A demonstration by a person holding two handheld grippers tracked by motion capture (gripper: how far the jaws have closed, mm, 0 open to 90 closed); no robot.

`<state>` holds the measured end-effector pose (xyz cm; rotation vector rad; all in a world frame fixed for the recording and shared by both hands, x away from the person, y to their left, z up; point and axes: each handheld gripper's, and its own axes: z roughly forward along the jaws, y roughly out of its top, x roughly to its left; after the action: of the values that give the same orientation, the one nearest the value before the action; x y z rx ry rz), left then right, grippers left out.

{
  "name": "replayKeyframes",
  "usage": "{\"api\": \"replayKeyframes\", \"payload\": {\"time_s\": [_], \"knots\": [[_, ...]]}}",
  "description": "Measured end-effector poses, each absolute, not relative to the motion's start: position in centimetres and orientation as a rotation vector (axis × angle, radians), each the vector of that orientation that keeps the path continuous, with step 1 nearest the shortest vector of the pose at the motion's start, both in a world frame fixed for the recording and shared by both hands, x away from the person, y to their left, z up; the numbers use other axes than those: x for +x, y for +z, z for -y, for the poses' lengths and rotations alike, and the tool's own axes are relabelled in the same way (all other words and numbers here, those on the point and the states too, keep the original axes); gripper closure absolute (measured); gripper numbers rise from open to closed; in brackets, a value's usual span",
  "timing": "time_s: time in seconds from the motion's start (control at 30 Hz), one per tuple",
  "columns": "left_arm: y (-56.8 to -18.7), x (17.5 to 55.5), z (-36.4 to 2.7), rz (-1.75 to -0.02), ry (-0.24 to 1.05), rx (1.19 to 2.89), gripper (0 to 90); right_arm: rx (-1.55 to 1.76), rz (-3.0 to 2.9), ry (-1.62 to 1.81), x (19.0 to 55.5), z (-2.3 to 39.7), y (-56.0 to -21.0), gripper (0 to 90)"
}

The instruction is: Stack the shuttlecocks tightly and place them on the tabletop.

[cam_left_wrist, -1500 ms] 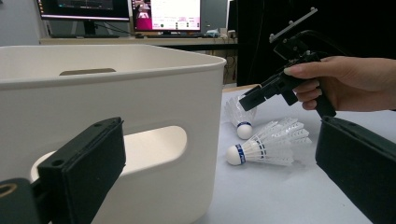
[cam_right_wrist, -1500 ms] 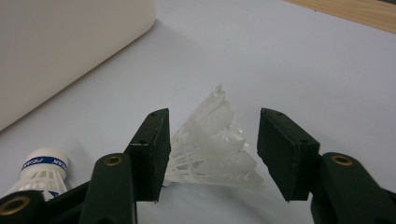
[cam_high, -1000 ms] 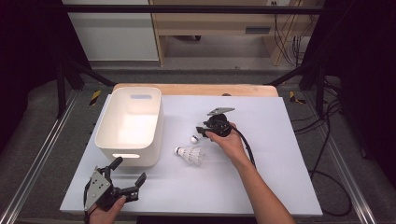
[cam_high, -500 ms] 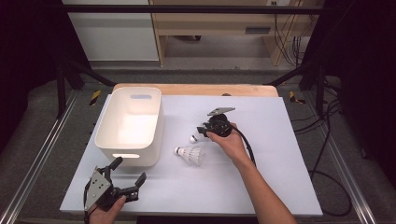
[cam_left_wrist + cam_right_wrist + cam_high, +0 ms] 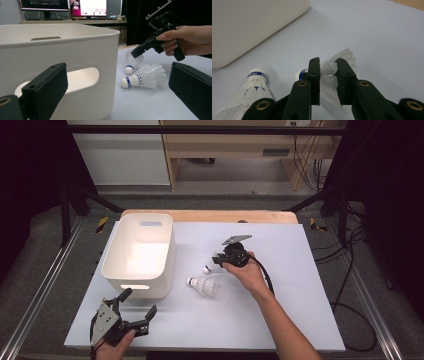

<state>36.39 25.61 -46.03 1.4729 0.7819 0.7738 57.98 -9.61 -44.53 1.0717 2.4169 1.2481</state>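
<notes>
Two white feather shuttlecocks lie on the white table to the right of the bin. My right gripper (image 5: 218,260) (image 5: 328,75) reaches down to the farther shuttlecock (image 5: 207,269) (image 5: 328,67). Its jaws have just been closing and now pinch that shuttlecock's feather skirt. The nearer shuttlecock (image 5: 204,285) (image 5: 255,82) lies free on its side, cork toward the bin. My left gripper (image 5: 140,301) (image 5: 117,90) rests open at the table's front left, pointing at the bin's near wall, with nothing between its jaws. In the left gripper view the right gripper (image 5: 136,52) sits over both shuttlecocks (image 5: 142,77).
A white plastic bin (image 5: 112,265) (image 5: 75,50) (image 5: 249,25) with handle slots stands at the left of the table, with nothing visible inside. A wooden strip (image 5: 210,216) runs along the table's far edge. A cable (image 5: 265,275) trails from the right gripper.
</notes>
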Motion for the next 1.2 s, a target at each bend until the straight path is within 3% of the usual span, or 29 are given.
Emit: {"api": "replayKeyframes", "payload": {"time_s": [0.47, 0.87, 1.2], "knots": [[-46.0, 36.4, -25.6, -0.783, 0.777, 1.473, 2.3, 1.088, -2.513, 1.285, 56.9, 9.7, -44.0, 89.8], [-46.0, 36.4, -25.6, -0.785, 0.78, 1.472, 2.3, 1.043, -2.452, 1.37, 55.2, 10.6, -43.1, 90.0], [-46.0, 36.4, -25.6, -0.788, 0.782, 1.475, 2.3, 1.032, -2.329, 1.413, 51.5, 13.6, -42.6, 90.0]]}}
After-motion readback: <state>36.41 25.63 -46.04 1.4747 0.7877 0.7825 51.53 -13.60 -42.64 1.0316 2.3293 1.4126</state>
